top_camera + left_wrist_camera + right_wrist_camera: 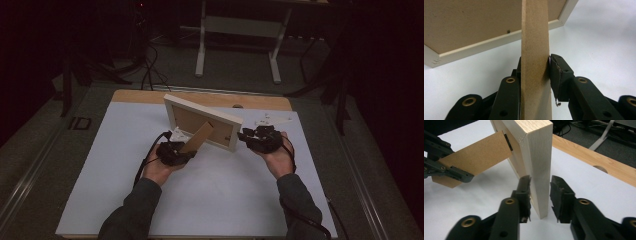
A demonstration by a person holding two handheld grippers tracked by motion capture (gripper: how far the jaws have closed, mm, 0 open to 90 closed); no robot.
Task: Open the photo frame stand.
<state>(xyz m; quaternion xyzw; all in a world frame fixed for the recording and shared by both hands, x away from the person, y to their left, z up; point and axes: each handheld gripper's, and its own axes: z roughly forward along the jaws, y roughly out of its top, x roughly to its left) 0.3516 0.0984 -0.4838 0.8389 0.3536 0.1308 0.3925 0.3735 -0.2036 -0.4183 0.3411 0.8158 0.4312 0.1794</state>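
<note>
Wood frame: pale picture frame (202,121) stands on its long edge on the white mat (100,190), mid-table, tilted, back side toward the person.
Backing: brown fibreboard back panel (461,22) sits inside the frame, a small fastener visible near its lower edge.
Stand leg: brown easel strut (196,140) is swung out from the back, hinged at the panel, free end toward the person's left.
Left gripper: left gripper (535,72) has the strut between its jaws; narrow gap, both pads look pressed on the strut's faces, so it is holding the strut.
Right gripper: right gripper (540,195) straddles the frame's right end (539,170); left pad touches the wood, right pad stands a sliver off, so jaws look open around the frame, not clamped.
Hands: both of the person's hands (157,167) rest low on the mat, either side of the frame.
Table: wooden tabletop edge (260,102) shows beyond the mat; small white bits (272,120) lie near the far right corner of the mat.
Done: strut already unfolded away from the back; frame already upright.
Left: judging by this, strut angle needs setting so its foot rests on the mat, then both grippers let go and the frame must stand alone.
Progress: late middle, I'd say.
Risk: frame may tip when the right jaws leave.
</note>
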